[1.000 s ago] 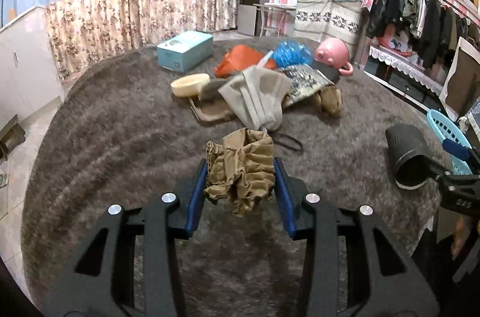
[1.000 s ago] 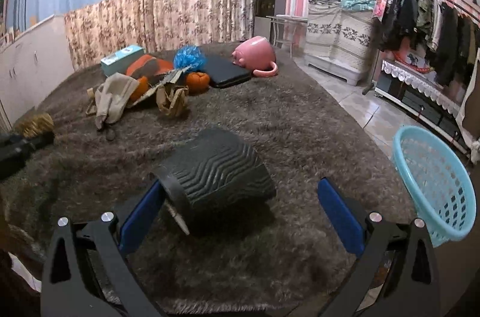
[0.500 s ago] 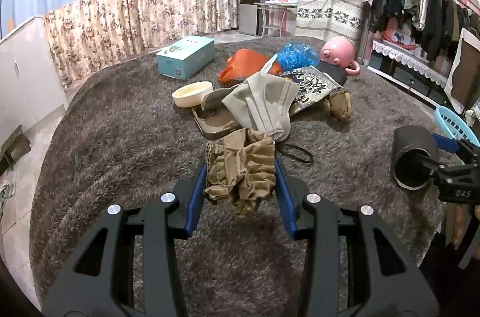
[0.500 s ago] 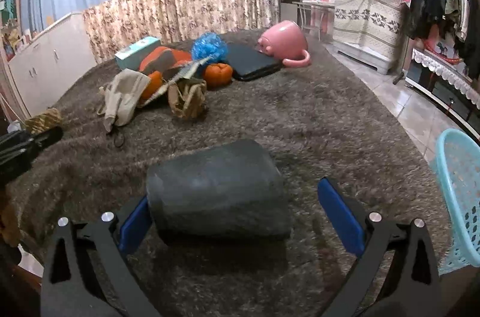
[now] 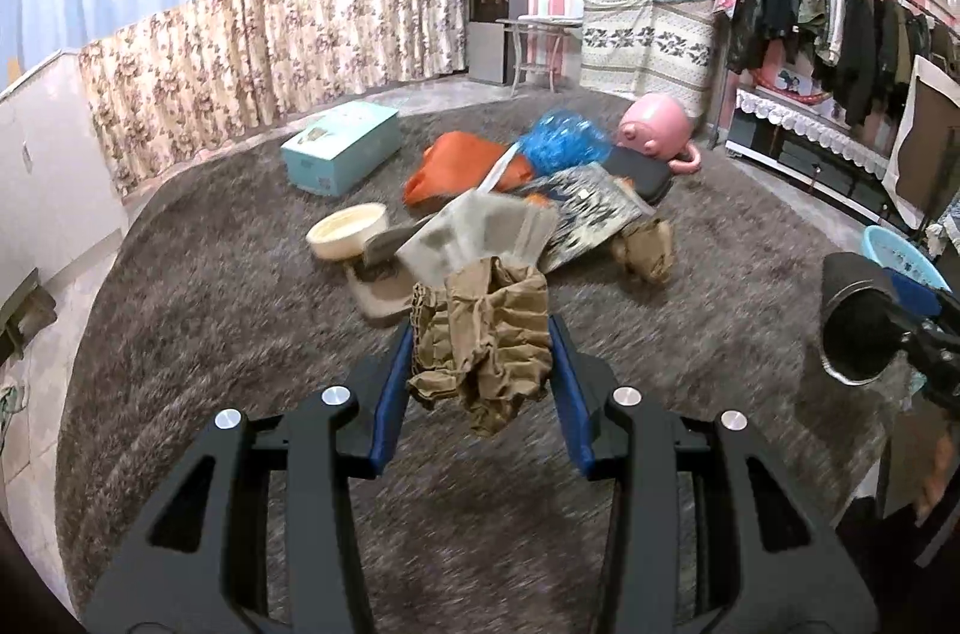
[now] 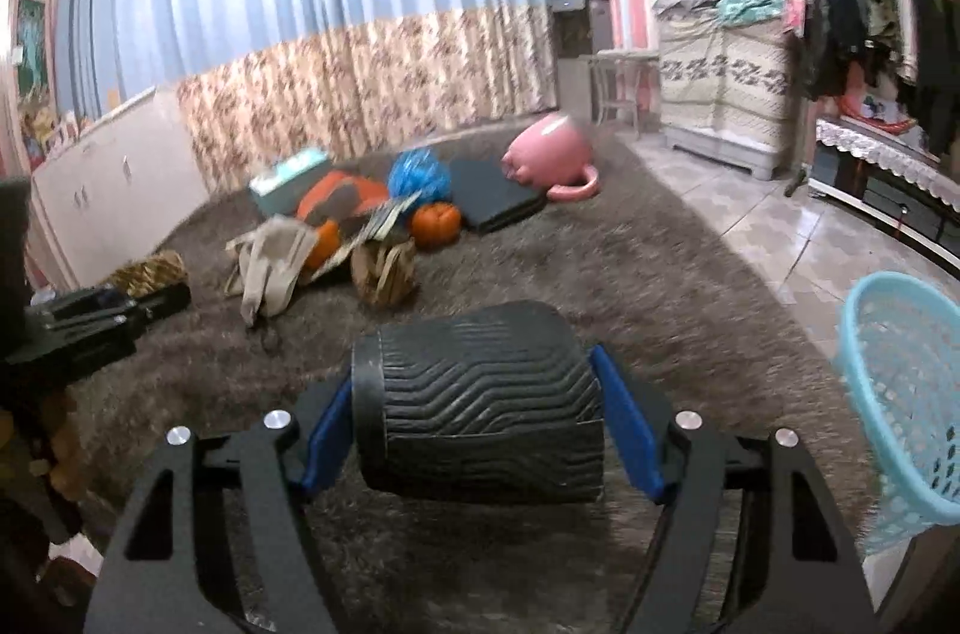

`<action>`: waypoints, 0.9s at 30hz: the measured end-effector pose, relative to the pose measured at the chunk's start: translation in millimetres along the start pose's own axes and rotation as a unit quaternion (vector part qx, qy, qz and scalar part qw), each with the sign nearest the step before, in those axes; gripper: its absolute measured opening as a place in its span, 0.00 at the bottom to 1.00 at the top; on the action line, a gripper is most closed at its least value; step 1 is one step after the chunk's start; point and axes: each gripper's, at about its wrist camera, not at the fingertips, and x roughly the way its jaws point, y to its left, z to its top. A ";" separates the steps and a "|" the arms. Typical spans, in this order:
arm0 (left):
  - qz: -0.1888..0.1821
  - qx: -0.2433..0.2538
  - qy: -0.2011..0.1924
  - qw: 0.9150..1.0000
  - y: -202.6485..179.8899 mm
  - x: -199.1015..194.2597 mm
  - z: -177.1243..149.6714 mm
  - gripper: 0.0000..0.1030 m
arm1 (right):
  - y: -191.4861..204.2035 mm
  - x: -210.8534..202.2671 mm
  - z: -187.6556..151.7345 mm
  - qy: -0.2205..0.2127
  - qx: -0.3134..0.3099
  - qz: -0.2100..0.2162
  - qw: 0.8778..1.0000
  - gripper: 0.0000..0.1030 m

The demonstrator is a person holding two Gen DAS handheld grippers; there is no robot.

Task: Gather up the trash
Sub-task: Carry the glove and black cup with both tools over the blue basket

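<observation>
My left gripper (image 5: 483,370) is shut on a crumpled brown paper bag (image 5: 483,340) and holds it above the grey shag carpet (image 5: 210,322). My right gripper (image 6: 474,406) is shut on a black ribbed cup (image 6: 480,397) lying sideways between the blue pads; the cup also shows at the right edge of the left wrist view (image 5: 855,328). A light-blue plastic basket (image 6: 906,400) stands at the right, off the carpet edge. The left gripper with its bag appears at the far left of the right wrist view (image 6: 114,301).
A pile lies mid-carpet: beige cloth bag (image 5: 480,232), cream bowl (image 5: 347,230), teal box (image 5: 342,146), orange bag (image 5: 462,169), blue wrapper (image 5: 561,144), pink pig cup (image 5: 657,129), another crumpled brown bag (image 5: 645,247), small pumpkin (image 6: 435,223). A clothes rack (image 5: 840,9) stands at right.
My right gripper has closed on the black cup and lifted it, and the view has tilted up. My left gripper has risen a little, still holding the brown bag.
</observation>
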 end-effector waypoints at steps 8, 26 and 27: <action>-0.040 0.025 -0.035 0.998 -55.0 0.4 29.2 0.41 | -66.5 -52.9 13.8 -0.043 0.031 -0.088 0.995 0.70; -0.189 0.101 -0.061 0.975 -246.6 14.5 74.8 0.41 | -214.4 -136.8 2.7 -0.079 0.117 -0.249 0.958 0.70; -0.193 0.106 -0.063 0.973 -256.9 15.8 75.2 0.41 | -220.5 -139.5 1.8 -0.078 0.118 -0.259 0.956 0.70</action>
